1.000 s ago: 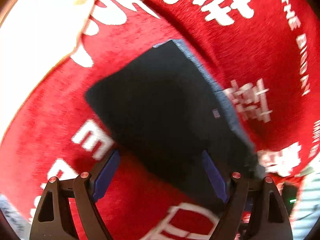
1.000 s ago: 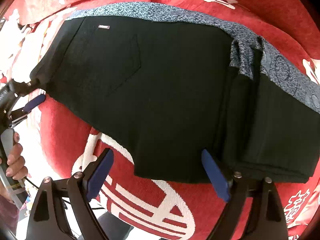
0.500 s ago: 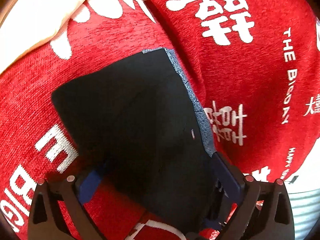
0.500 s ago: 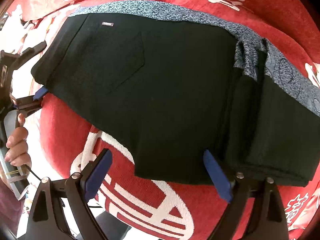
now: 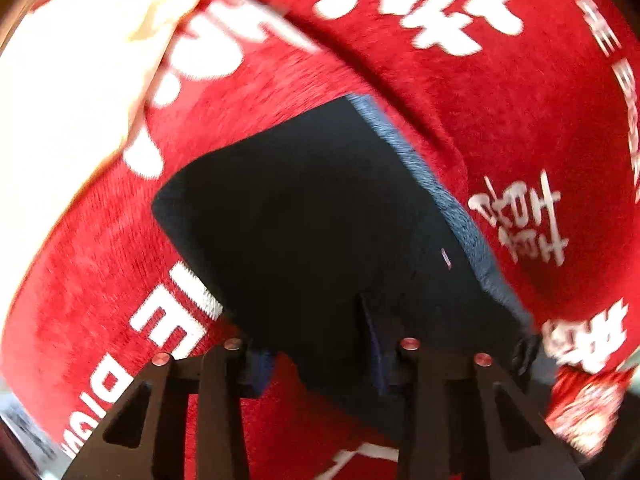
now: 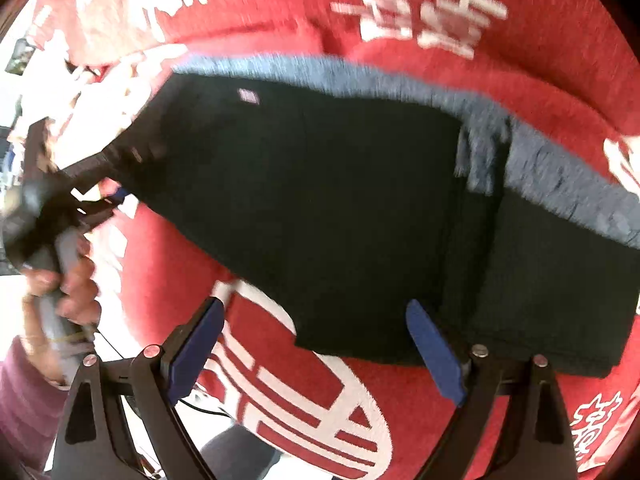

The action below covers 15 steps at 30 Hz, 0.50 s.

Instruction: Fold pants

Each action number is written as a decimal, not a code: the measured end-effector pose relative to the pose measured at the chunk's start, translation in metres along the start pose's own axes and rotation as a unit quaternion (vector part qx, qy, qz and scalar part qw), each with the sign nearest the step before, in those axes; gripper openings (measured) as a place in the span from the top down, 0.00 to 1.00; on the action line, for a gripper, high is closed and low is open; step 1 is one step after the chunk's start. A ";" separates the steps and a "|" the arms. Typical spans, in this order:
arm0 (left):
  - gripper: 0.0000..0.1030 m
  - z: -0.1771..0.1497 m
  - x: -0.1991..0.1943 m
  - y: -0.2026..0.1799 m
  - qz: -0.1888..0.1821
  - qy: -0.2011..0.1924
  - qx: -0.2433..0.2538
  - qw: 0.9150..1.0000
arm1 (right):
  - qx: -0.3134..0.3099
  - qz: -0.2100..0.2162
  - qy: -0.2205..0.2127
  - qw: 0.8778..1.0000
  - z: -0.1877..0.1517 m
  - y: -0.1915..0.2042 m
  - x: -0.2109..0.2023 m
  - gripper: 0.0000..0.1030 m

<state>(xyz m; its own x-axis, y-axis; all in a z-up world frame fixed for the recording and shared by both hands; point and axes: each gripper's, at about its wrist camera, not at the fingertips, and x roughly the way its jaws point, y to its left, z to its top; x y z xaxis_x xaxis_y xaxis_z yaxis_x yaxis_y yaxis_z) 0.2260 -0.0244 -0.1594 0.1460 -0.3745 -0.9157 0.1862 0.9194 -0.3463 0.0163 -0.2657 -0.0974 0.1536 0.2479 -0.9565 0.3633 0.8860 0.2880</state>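
Note:
Black pants with a grey-blue patterned lining along the far edge lie partly folded on a red blanket. In the left wrist view the pants reach toward me and my left gripper is closed on their near end, with black cloth between the narrowed fingers. From the right wrist view that gripper grips the left end of the pants. My right gripper is open, its blue pads either side of the pants' near edge, holding nothing.
The red blanket with white characters covers the whole surface. A white area lies beyond its far left edge. A person's hand in a purple sleeve holds the left gripper's handle.
My left gripper has closed on the end of the pants; its fingers were wide apart before. The right gripper stayed open and the view shifted slightly with motion blur.

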 end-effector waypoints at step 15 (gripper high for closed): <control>0.66 -0.058 -0.007 -0.099 0.160 -0.130 0.355 0.912 | -0.079 0.179 0.060 0.979 0.154 0.096 -0.019 0.08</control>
<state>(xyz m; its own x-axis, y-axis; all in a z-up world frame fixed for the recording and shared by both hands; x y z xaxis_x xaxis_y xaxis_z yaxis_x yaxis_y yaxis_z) 0.1503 -0.1059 -0.1304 0.5117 -0.2006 -0.8354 0.6623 0.7114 0.2349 0.1894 -0.2456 -0.0445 0.1331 0.5900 -0.7963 0.1578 0.7806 0.6048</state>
